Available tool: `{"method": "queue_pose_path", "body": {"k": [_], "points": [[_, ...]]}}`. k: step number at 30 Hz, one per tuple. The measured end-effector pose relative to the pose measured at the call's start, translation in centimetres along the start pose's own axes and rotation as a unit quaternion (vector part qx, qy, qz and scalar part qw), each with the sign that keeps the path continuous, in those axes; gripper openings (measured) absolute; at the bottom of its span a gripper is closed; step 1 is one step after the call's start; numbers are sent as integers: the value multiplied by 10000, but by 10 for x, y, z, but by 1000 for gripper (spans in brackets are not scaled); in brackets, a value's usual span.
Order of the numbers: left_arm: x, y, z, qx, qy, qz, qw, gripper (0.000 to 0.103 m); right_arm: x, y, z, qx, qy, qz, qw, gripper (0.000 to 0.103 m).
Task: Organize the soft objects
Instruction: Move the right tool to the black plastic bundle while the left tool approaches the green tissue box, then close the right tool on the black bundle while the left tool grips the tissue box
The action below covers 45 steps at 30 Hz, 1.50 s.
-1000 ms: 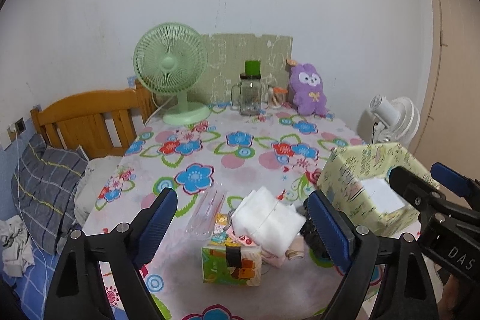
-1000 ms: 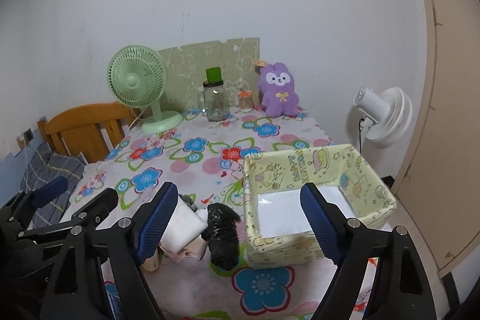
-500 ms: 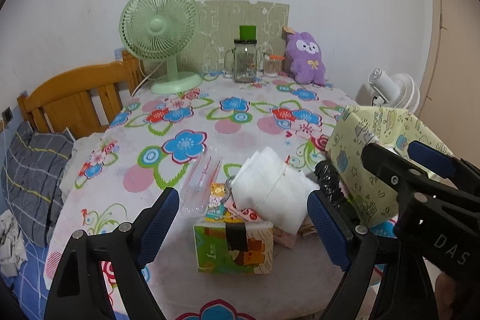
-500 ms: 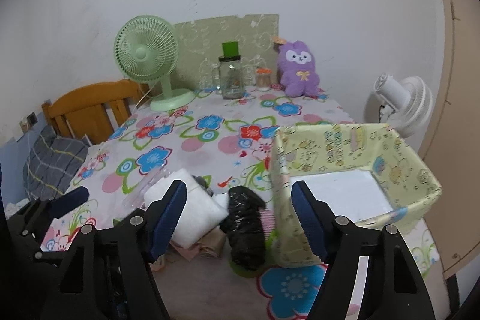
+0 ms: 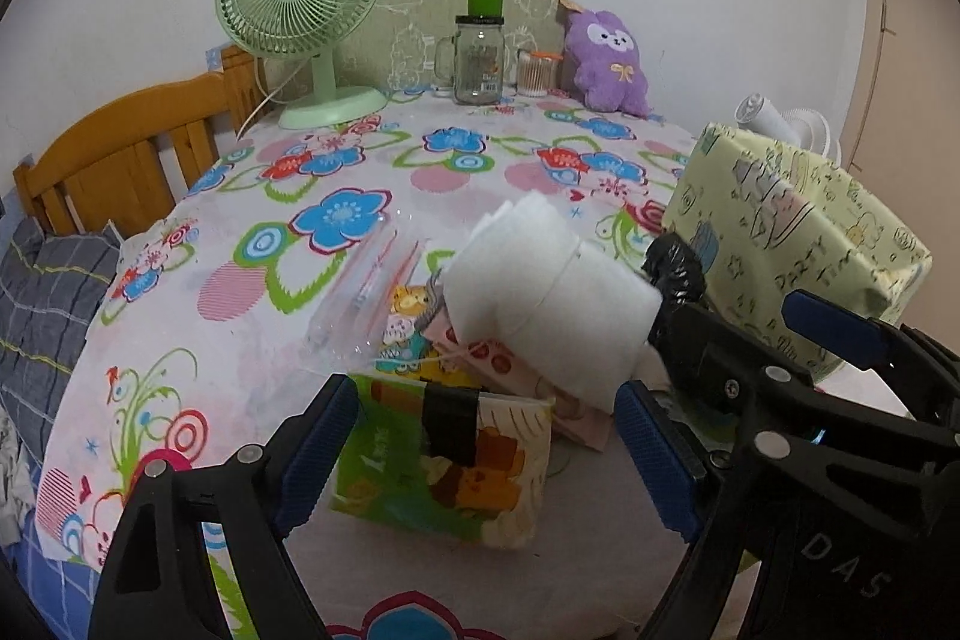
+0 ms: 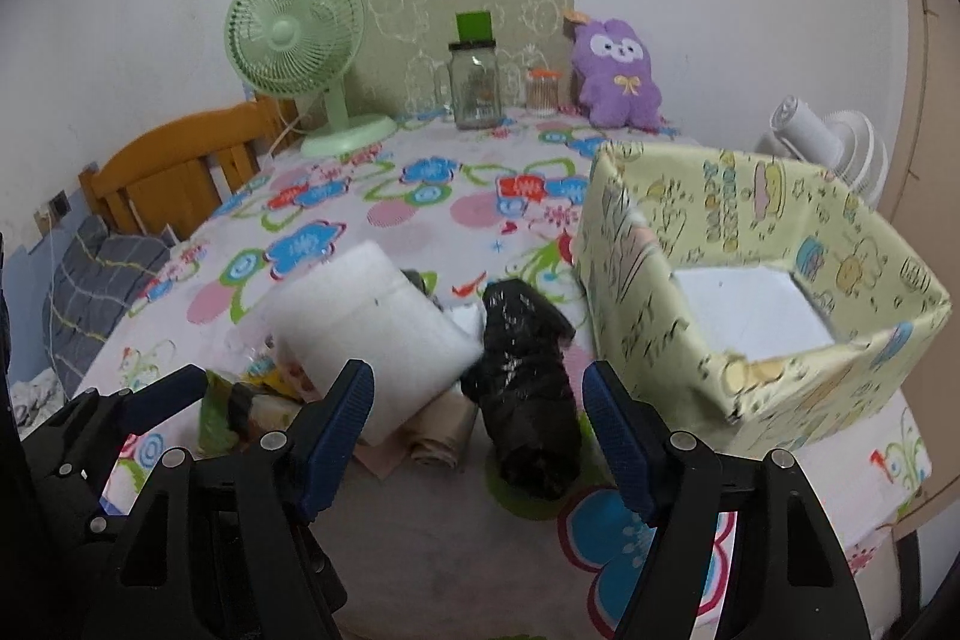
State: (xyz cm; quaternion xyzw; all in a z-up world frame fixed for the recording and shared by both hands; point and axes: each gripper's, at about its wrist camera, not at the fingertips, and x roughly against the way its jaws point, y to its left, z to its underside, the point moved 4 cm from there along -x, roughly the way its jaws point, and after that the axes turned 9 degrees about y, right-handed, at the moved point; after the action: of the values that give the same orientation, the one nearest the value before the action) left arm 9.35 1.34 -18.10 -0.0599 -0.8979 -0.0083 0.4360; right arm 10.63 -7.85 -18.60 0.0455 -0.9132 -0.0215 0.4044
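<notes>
- Left wrist view: left tongs (image 5: 486, 454) spread wide, nothing between the pads, hanging over the near edge of the table (image 5: 540, 568). Directly ahead sits a green tissue pack (image 5: 444, 466) framed between the two jaws but not touched.
- Just beyond it: white foam roll (image 5: 552, 298) lying on pink cloth (image 5: 510, 370); black bag bundle (image 5: 675, 268) on its right, touching the yellow storage box (image 5: 798, 244). Clear plastic sleeve (image 5: 366, 292) to the left.
- Step: approach phase, first pick not yet made; pile is unsorted, outside the box.
- Right wrist view: right tongs (image 6: 477, 436) apart and gripping nothing, though they have just narrowed a bit. Black bag bundle (image 6: 531, 388) lies between the jaws' line, a little farther on; foam roll (image 6: 372, 334) to its left, box (image 6: 774, 304) to its right, open and empty inside.
- Next move, my guess: lower the right tongs around the black bundle, squeeze gently since it will squash, then lift over the box wall. Left tongs likewise onto the tissue pack.
</notes>
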Motion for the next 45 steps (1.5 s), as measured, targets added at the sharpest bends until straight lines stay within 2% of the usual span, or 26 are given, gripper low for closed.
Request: {"method": "queue_pose_path", "body": {"k": [4,14,21,24,28,32,35,40,42,45], "points": [[-1,0,4,-85,-75,-131,9999,89,-9,3,4,0,106,23,9999,70],[-3,12,6,-63,-84,-419,9991,89,-23,3,9,-148,275,10,9995,70],[-4,20,11,62,3,-470,9989,95,-27,1,10,-175,348,4,9992,69],[-9,23,13,133,105,-501,9986,95,-32,-1,12,-202,415,5,9989,64],[-18,27,17,302,325,-417,9981,95,-35,0,14,-178,448,17,9988,63],[-26,29,20,456,519,-278,9972,87,-39,1,15,-153,496,99,9986,54],[-26,26,20,395,467,-331,9976,80,-41,1,16,-148,510,151,9985,53],[-26,22,19,344,425,-270,9981,77,-43,0,16,-173,508,297,9981,35],[-26,21,18,355,423,-215,9982,76,-42,-2,16,-213,504,316,9980,26],[-25,21,18,361,415,-195,9983,76,-41,-2,16,-200,494,328,9980,20]]}}
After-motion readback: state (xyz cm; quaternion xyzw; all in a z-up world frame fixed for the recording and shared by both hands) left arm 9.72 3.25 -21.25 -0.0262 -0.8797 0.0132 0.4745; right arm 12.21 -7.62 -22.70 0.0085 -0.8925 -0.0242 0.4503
